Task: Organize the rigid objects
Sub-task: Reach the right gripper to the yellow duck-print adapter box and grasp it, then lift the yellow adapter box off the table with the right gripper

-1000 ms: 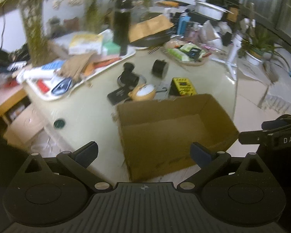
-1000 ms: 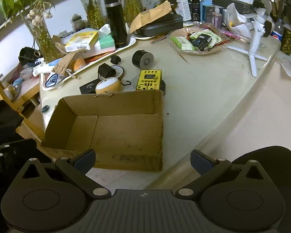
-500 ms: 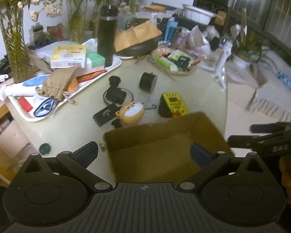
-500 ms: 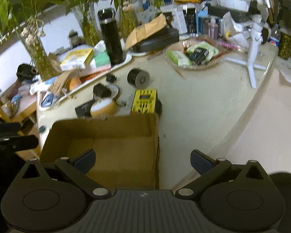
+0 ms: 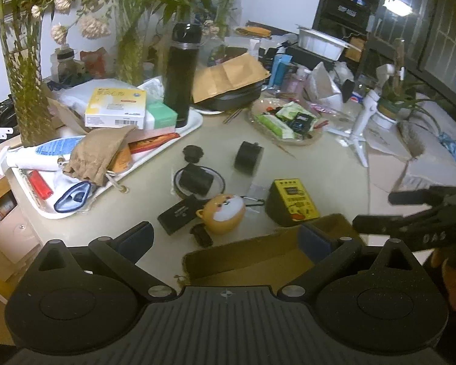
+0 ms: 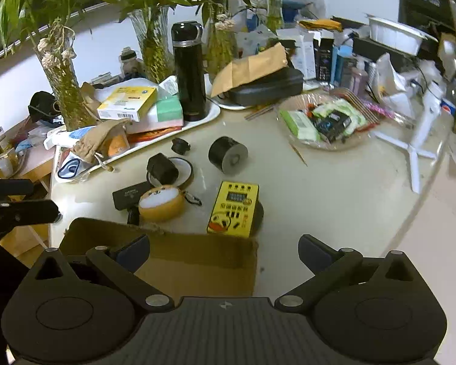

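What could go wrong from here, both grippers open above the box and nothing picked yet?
1. The yellow tester sits right at the cardboard box wall, so jaws closing on it may catch or shove the wall.
2. The bear-face case is crowded by a flat black device and trails a carabiner; a grasp could drag neighbours.
3. The black cylinder lies on its side and may roll if nudged.

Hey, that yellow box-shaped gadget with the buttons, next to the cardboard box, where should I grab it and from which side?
Probably across its two long sides, coming from above. The yellow box-shaped gadget with buttons lies face up beside the cardboard box, and its straight parallel edges suit flat fingers. The open right gripper is nearest. Avoid the end nearest the carton wall, where finger room looks tight.
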{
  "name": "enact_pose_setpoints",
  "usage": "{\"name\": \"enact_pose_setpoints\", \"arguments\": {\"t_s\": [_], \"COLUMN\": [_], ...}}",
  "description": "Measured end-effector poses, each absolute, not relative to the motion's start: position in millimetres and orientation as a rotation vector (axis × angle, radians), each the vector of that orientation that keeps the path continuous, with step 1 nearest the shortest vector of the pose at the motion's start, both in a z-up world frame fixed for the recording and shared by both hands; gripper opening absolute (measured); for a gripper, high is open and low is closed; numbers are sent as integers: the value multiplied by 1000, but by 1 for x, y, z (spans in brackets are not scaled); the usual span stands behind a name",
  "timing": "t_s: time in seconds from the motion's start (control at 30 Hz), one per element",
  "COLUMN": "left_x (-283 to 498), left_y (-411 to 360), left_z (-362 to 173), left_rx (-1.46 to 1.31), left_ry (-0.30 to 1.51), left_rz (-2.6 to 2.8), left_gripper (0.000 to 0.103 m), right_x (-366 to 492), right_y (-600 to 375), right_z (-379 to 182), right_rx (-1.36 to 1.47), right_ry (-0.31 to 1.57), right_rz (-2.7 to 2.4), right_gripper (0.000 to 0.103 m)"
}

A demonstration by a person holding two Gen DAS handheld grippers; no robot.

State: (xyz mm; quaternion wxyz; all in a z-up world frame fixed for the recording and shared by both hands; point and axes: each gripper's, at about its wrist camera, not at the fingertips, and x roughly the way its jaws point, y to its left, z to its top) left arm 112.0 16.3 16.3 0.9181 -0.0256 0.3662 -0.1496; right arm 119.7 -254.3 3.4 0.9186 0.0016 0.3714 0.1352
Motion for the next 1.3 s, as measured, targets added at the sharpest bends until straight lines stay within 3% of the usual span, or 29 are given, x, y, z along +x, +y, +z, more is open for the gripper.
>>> {"name": "enact_pose_setpoints", "arguments": {"t_s": [0.67,1.0,1.17,1.3], "left_x": [116,117,118,119], "left_y": [31,27,28,28], "left_z": [-5,-10,-13,-13], "left_rx": [-86,-58,-65,-70], "left_ry": [699,702,709,712], "left_rz": [-259,-245,-238,-238], "left_gripper": [103,103,103,103], "right_x": [190,239,247,244], "right_y": [-243,-224,-218,-220], "right_z": [-23,-56,-72,-75], "right_rx": [-55,-27,-43,-41], "right_ry": [788,923,972,975], "right_rz": [292,296,284,266], "right_gripper": [102,79,77,61]}}
